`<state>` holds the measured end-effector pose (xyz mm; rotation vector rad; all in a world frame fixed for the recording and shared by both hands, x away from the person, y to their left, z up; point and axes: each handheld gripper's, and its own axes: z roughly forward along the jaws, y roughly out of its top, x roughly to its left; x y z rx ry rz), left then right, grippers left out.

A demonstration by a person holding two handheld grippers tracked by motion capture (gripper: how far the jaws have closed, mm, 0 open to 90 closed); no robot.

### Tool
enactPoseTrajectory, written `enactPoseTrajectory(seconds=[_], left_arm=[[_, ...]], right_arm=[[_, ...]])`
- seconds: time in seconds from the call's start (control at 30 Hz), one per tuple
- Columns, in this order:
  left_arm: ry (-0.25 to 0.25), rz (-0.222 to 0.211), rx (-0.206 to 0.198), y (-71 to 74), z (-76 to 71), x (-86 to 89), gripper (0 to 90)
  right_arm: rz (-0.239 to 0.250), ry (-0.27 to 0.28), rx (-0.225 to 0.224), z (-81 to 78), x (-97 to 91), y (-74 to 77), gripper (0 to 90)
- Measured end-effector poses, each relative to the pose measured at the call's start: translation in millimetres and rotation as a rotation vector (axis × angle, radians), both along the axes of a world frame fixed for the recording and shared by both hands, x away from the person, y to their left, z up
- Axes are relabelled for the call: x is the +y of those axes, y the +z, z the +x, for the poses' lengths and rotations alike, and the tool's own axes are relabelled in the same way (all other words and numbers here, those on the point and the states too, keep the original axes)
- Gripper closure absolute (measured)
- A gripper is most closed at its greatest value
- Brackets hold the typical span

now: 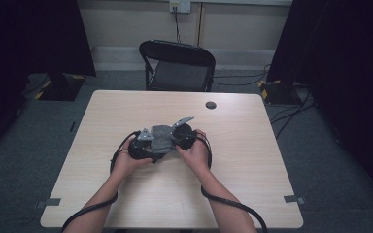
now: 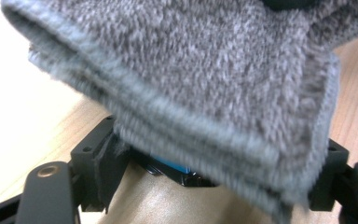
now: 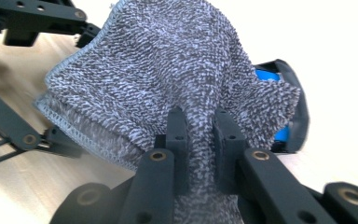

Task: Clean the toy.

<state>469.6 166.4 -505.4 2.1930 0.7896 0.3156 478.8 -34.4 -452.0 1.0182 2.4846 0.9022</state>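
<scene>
**Above the desk centre: grey cloth held between two grippers**

At the middle of the desk a grey cloth is held up between the left gripper and the right gripper, each carried in one of the person's hands.

The cloth is seen as a looped terry weave, mottled dark and pale grey, with a stitched hem in lighter grey-blue along its edges. It is folded over on itself: in the left gripper view several layers are stacked, their hems running side by side in a diagonal band.

In the right gripper view the cloth is gathered into a narrow neck between that gripper's jaws, which are pressed together on it; the right gripper is thus pinching the cloth. From that neck the fabric spreads out into a broad bundle.

In the left gripper view the jaws are spread wide, one at each lower corner, with the folded cloth hanging across the gap between them. No pad is seen pressing on the fabric.

A blue-and-black object is partly covered by the cloth; what it is cannot be told.
</scene>
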Motion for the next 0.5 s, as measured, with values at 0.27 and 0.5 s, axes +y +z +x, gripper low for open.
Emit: enactPoseTrajectory(seconds=[0.27,0.5], left_arm=[[-0.001,0.0,0.0,0.0,0.0,0.1,23.0],[-0.003,-0.003,-0.001,-0.1,0.2,0.2,23.1]], right_arm=[[0.005,-0.041,0.001,9.2,-11.7,2.7,79.1],[-0.01,-0.095,-0.002,20.6,-27.4,5.8,79.2]])
